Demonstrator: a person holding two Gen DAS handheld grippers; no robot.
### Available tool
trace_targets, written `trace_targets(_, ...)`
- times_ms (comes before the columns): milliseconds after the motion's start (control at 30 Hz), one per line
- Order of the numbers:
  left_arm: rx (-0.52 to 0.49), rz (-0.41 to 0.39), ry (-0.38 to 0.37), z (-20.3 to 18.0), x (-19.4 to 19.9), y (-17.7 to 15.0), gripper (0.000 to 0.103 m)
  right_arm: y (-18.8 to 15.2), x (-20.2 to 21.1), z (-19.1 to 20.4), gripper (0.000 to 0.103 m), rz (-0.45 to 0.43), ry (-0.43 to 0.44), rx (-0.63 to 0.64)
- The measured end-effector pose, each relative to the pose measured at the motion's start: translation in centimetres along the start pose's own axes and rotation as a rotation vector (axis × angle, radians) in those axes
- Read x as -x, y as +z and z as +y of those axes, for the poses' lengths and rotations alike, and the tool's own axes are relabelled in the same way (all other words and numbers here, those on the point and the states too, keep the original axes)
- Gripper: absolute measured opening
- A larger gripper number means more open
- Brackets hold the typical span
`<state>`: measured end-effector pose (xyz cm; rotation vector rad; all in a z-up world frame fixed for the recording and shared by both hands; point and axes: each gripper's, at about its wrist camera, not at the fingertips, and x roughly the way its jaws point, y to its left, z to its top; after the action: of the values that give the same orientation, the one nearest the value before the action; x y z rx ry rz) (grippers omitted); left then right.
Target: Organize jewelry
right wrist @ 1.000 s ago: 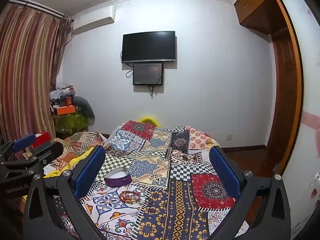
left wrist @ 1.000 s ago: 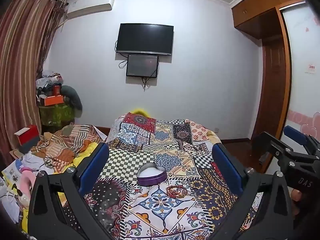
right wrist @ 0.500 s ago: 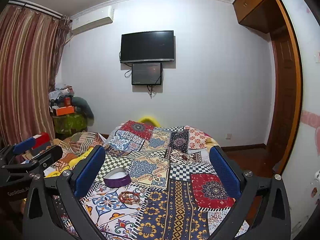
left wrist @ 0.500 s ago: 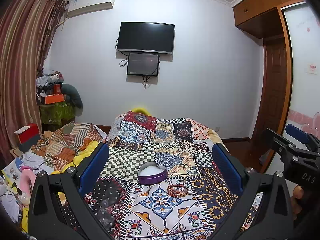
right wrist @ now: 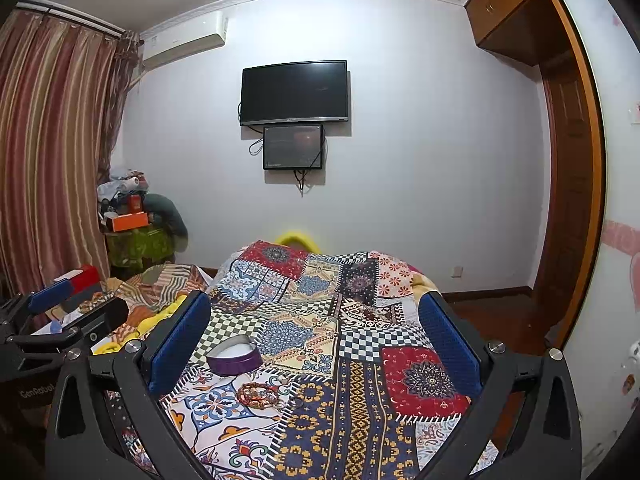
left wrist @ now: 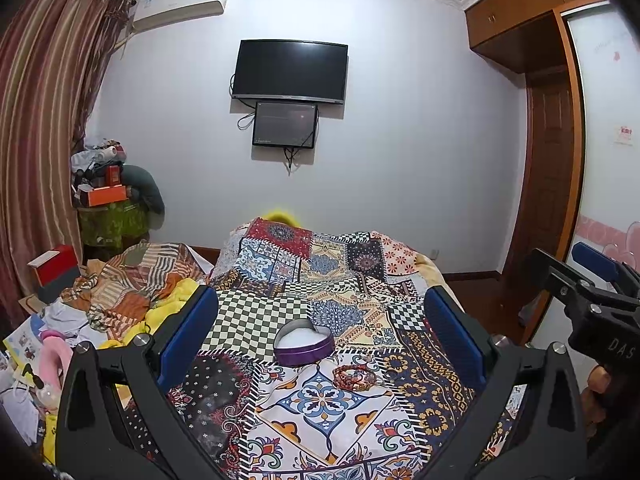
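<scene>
Both tongs held spread above the patchwork bedspread, nothing between their blue pads.

The purple heart-shaped tin box, open with a white lining, sits between the left gripper fingers; the red-orange beaded bracelet lies just nearer. Both lie toward the right gripper left finger.

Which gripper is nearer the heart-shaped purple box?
Left. The left gripper frames the heart-shaped purple box centrally; the right gripper has it off toward its left finger.
</scene>
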<state>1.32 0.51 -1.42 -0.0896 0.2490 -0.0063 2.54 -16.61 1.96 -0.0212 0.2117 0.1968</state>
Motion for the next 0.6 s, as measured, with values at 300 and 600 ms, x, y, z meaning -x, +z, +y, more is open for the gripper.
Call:
trace_targets(300, 0.000, 0.006, -0.005, -0.18, -0.15, 0.11, 0.103, 0.07, 0.09, 0.03, 0.103, 0.002, 0.000, -0.003)
trace_targets(600, -0.001, 0.014, -0.020, -0.20, -0.27, 0.09, 0.103, 0.09, 0.05, -0.10, 0.103, 0.005, 0.000, -0.010)
